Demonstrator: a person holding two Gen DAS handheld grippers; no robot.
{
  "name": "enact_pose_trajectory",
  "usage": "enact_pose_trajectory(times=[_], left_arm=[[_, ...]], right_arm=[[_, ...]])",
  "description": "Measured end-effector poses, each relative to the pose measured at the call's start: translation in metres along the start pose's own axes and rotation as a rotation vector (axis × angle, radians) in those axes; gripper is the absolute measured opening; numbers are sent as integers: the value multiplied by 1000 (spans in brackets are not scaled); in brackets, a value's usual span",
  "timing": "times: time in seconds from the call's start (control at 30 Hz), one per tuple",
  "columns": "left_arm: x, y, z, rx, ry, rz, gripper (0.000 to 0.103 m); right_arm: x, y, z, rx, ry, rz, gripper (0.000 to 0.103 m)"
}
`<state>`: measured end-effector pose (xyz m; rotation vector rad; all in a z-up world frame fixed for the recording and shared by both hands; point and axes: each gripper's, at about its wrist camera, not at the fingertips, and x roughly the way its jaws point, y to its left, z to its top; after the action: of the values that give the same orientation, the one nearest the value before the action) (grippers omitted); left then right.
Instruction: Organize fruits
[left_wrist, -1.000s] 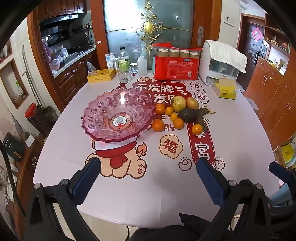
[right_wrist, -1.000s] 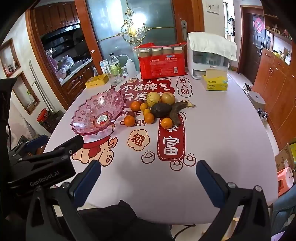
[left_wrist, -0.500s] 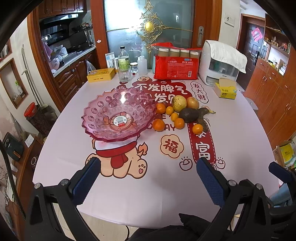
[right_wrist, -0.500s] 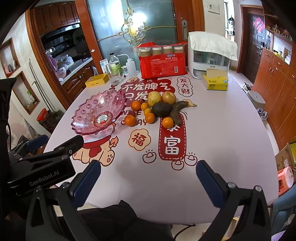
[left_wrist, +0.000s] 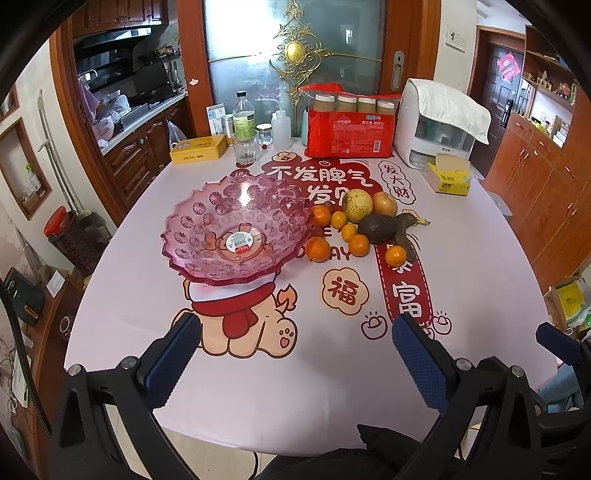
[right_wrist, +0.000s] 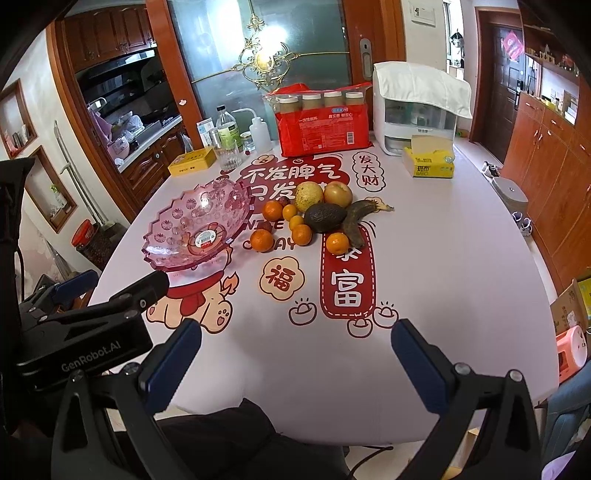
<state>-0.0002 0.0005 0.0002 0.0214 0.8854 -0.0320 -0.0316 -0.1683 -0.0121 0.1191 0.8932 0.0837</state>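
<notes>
The left gripper (left_wrist: 295, 354) and right gripper (right_wrist: 295, 354) hover at the table's near edge, fingers spread wide, holding nothing. The empty pink faceted plastic bowl (left_wrist: 236, 230) stands mid-table, touching the pile of small oranges (left_wrist: 334, 236).

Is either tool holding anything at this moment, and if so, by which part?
Nothing is held. The left tool and right tool are both open over bare tablecloth, short of the fruit pile and pink bowl.
</notes>
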Motion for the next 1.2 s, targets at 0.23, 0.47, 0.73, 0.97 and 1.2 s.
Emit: enact_pose_trajectory(times=[0.23, 0.47, 0.73, 0.97, 1.2], left_arm=[[10, 9, 2, 10, -7, -16, 103], [24, 20, 14, 30, 6, -68, 103], [41, 28, 20, 39, 57, -107, 103], [50, 17, 32, 74, 61, -136, 102], [65, 1, 52, 76, 57, -131, 102]], right_arm=[[2, 5, 3, 22, -12, -9, 103], [9, 14, 5, 52, -33, -16, 103], [7, 21, 1, 67, -58, -43, 103], [9, 16, 5, 55, -71, -77, 103], [17, 0, 15, 28, -91, -93, 103]])
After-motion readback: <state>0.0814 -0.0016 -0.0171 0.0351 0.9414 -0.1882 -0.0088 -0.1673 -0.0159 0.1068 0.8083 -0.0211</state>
